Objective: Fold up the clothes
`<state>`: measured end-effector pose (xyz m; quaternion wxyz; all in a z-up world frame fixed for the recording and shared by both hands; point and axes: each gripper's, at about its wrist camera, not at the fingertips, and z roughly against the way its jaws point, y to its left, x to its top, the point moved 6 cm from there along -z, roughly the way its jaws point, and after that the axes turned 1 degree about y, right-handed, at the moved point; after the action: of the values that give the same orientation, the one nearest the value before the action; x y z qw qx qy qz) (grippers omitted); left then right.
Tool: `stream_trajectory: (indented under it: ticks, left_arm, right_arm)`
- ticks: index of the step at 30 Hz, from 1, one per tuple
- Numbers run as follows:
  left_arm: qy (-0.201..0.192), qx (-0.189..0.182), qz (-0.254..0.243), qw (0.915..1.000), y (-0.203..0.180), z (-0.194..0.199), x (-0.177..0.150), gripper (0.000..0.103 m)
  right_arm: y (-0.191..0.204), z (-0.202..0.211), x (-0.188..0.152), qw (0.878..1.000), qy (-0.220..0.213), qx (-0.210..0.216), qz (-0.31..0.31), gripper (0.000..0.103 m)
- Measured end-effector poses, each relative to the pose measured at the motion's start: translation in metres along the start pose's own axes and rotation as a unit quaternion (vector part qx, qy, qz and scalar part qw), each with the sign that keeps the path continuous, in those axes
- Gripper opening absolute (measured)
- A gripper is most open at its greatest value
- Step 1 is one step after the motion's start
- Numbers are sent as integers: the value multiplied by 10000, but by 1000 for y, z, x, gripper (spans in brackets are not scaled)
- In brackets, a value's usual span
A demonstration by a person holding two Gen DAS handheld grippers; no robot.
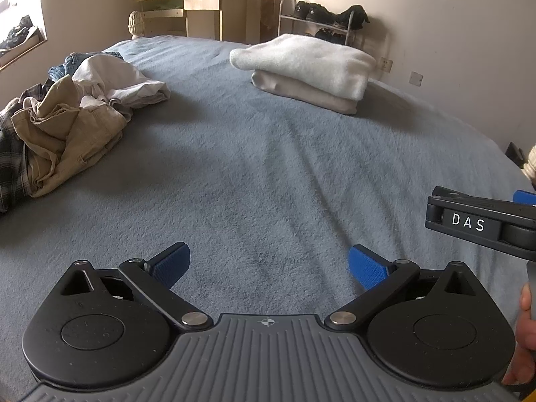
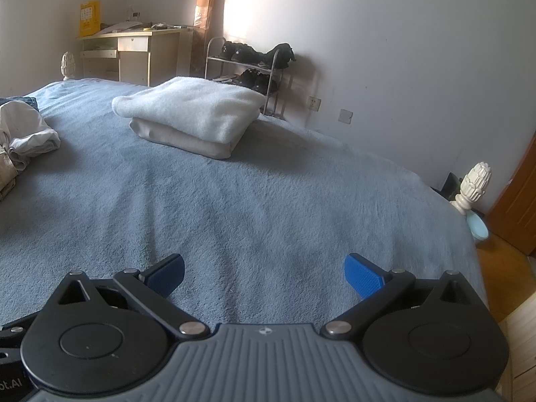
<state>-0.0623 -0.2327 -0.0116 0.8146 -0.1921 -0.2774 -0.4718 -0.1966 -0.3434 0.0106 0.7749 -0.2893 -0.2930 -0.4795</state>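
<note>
A heap of unfolded clothes (image 1: 67,124) lies at the left of the blue bed: tan trousers, a white garment, a plaid shirt and jeans behind. A folded stack (image 1: 308,70), fluffy white piece on a beige one, sits at the far right; in the right wrist view the folded stack (image 2: 194,117) lies ahead and only the heap's edge (image 2: 26,137) shows at the left. My left gripper (image 1: 268,261) hovers open over bare blanket, holding nothing. My right gripper (image 2: 264,271) is open too, empty, above the blanket; its body (image 1: 479,224) shows at the right of the left wrist view.
The blue blanket (image 1: 251,174) covers the whole bed. A wooden desk (image 1: 201,13) and a shoe rack (image 1: 321,20) stand against the far wall. A white bedpost finial (image 2: 474,181) marks the bed's right corner, with wooden floor (image 2: 502,268) beyond. A hand (image 1: 524,335) shows at the right edge.
</note>
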Motion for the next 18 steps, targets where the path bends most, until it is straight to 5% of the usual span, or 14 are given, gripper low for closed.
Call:
stream_trajectory:
  ticks: [18]
  left_arm:
    - [33, 19, 2, 10000, 0, 0, 0, 102]
  right_arm:
    - [0, -1, 2, 10000, -2, -1, -11, 103]
